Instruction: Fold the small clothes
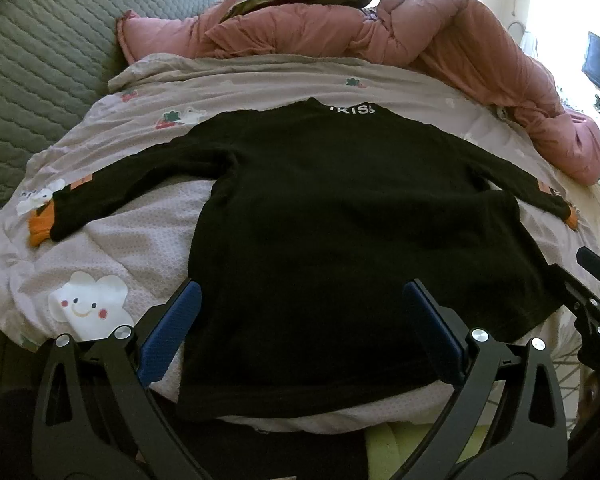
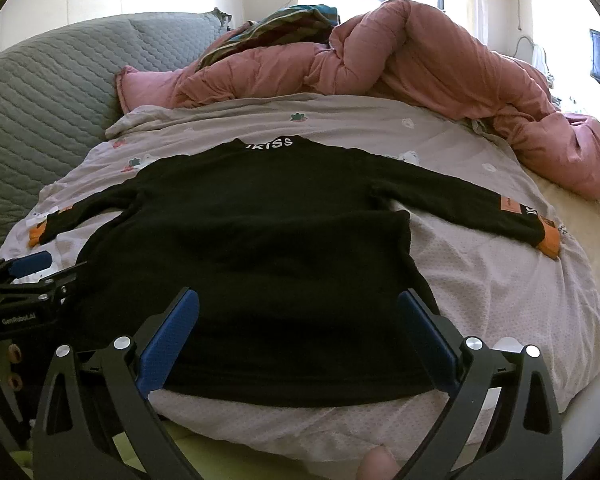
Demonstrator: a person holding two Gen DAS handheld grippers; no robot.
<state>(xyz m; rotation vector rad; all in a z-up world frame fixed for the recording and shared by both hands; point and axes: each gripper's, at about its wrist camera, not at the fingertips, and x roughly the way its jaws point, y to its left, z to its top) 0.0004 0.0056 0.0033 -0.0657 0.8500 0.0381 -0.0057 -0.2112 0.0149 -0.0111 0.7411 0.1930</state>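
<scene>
Left wrist view: the black top [image 1: 332, 220] lies flat and unfolded on the bed cover [image 1: 148, 216], hem at its near edge; the left gripper [image 1: 300, 312] hovers spread wide, empty. Right wrist view: the right gripper [image 2: 298, 320] gapes empty above the hem; every fold remains.

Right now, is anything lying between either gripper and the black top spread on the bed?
Nothing visible. The black top lies flat on the bedsheet, sleeves spread, nothing on it. The left gripper and right gripper stand open near its hem; the pink duvet is bunched beyond the collar.
</scene>
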